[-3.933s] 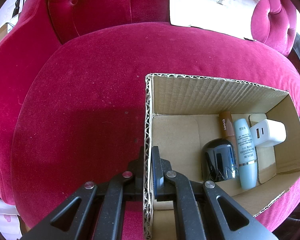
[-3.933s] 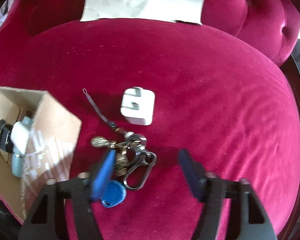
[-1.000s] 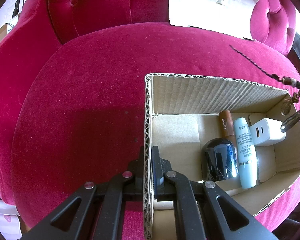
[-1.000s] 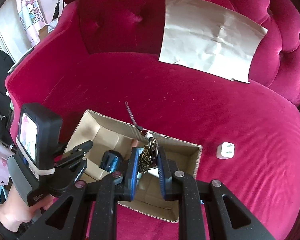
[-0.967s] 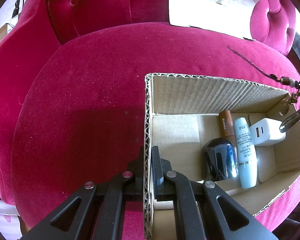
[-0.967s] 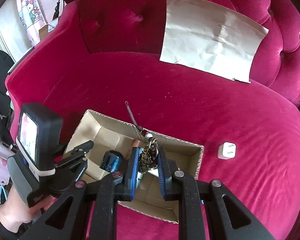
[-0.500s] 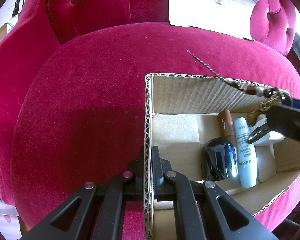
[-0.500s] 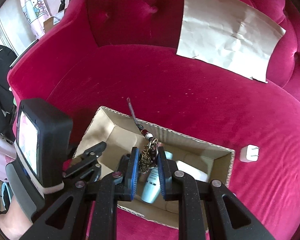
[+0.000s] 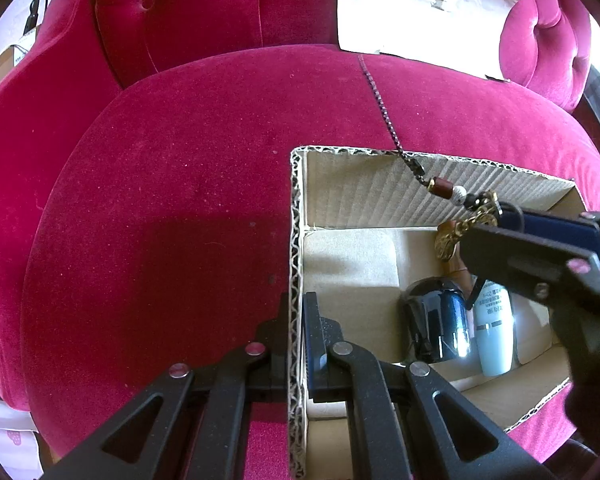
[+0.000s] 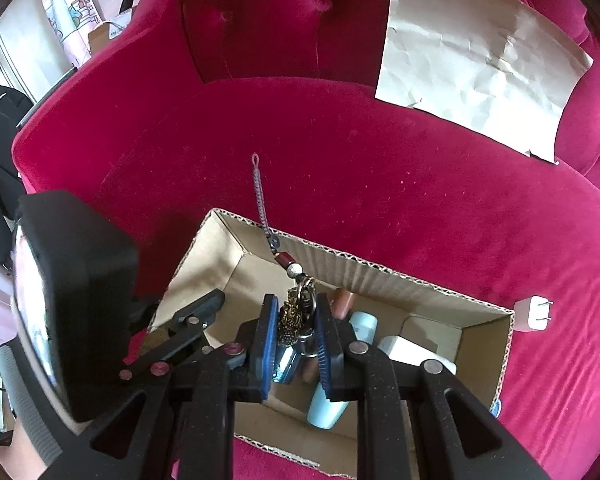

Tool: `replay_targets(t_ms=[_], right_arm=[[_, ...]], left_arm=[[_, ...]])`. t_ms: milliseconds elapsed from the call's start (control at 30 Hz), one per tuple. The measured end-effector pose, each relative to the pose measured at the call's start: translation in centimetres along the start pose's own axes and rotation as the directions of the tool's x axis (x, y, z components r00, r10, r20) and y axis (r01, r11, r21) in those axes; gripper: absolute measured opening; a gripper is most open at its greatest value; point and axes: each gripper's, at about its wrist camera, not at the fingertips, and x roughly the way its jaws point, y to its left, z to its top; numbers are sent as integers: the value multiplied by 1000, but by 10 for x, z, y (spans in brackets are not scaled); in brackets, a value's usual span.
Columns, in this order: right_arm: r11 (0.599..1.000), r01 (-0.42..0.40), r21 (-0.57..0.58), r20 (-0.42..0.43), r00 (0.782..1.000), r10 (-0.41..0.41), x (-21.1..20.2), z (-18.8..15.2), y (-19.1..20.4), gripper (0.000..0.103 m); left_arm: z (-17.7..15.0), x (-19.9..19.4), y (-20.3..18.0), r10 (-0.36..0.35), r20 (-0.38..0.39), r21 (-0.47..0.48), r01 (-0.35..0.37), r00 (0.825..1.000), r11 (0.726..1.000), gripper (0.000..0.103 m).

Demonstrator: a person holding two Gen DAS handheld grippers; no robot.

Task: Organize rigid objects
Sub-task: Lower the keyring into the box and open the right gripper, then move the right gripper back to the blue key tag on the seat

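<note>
My left tongs are clenched on the near side wall of the open brown corrugated cardboard box, one pad outside and one inside the wall. The box sits on the seat of a crimson velvet tufted sofa. My right tongs are clamped on a bunch of keys with a brass charm and a beaded cord, and they hang over the open box; the thin braided cord stretches up and away across the far rim of the box toward the sofa seat. In the left wrist view the right tongs come in from the right edge above the box interior, the beads and brass charm just at their tips. Inside the box lie a glossy black rounded gadget, a pale blue cylindrical tube beside it, a brown lipstick-like stick partly hidden behind the tongs, and a white block-shaped charger near the right end. A second small white plug adapter with two prongs rests on the sofa seat just outside the right end of the box. A creased sheet of beige paper leans against the sofa back.
</note>
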Motion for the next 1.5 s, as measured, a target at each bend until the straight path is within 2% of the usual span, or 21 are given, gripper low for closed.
replay_targets(t_ms=[300,400,433,500,633,767,833,1133,1500], right_arm=[[1000,-18,9,-13,1000,18,9,2,-4,18],[1000,-18,-8,-14,1000,18,9,3,-4,21],[1000,-2,-20,-6,1000,2,8,3,-3,33],[999,21,-24,5,1000,-21,6,3,-3,50],[998,55,-15,5,998,-55,7,3,-7,70],[997,77,-9,1,997,-77,9,3,-12,82],[996,92,-11,1,996,-92,10,3,-15,92],[995,103,-4,9,995,-103,2,3,-27,103],[993,115,-2,20,993,-115,-15,-3,-34,103]], left_arm=[[1,-1,0,-2,0,0,2,1000,1000,4],[1,0,0,-3,-2,-2,3,1000,1000,4],[1,-1,0,-3,-2,-3,3,1000,1000,4],[0,-1,-1,-3,-2,-4,3,1000,1000,4],[1,-1,-1,-4,-2,-5,4,1000,1000,4],[2,-1,0,-6,-3,-10,6,1000,1000,4],[2,-1,-1,-6,-3,-8,6,1000,1000,4],[3,0,0,-4,-3,-7,4,1000,1000,4],[2,1,0,-3,-2,-4,3,1000,1000,4]])
